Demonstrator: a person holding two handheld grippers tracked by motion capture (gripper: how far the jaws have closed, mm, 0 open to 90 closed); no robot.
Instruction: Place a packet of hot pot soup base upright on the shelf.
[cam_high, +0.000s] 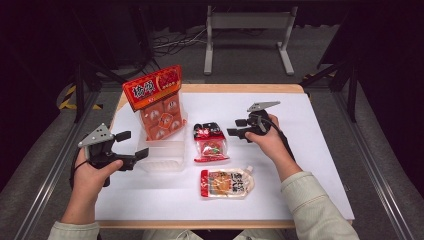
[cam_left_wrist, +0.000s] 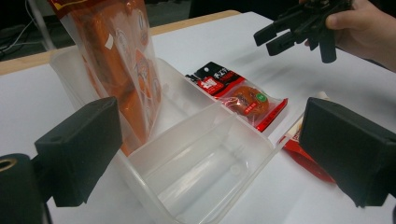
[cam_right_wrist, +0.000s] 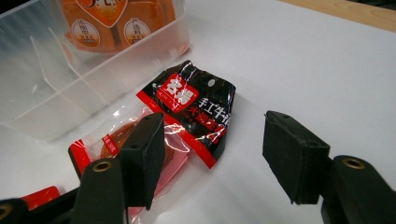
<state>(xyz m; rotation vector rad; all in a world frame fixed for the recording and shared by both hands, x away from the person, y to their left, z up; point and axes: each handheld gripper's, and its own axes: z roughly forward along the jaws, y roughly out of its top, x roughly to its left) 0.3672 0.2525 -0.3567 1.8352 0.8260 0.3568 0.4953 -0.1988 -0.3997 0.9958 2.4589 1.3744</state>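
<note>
**Right jaws lined up on red-black snack pack, beside the bin**

Landmark = clear divided bin (cam_high: 162, 155), left-centre on white surface (cam_high: 310, 165).
- Red-black snack pack (cam_right_wrist: 187, 112) lies flat just right of bin, not touching it as far as I can tell. Long axis runs front-to-back, black end away from person.
- Right gripper (cam_high: 239, 128) is nearer: hovers just right of pack's far end, jaws apart, nothing between them. In right gripper view pack sits ahead and left of the gap.
- Left gripper (cam_high: 132, 145) at bin's left wall, jaws wide apart, bin corner between them, not pinched.
- Orange bag (cam_high: 157, 102) stands upright in bin's far compartment; near compartment empty.
- Spouted pouch (cam_high: 227, 183) lies right of bin, nearer the person.
- Room: dark, grey floor, metal frame beyond surface.
</note>
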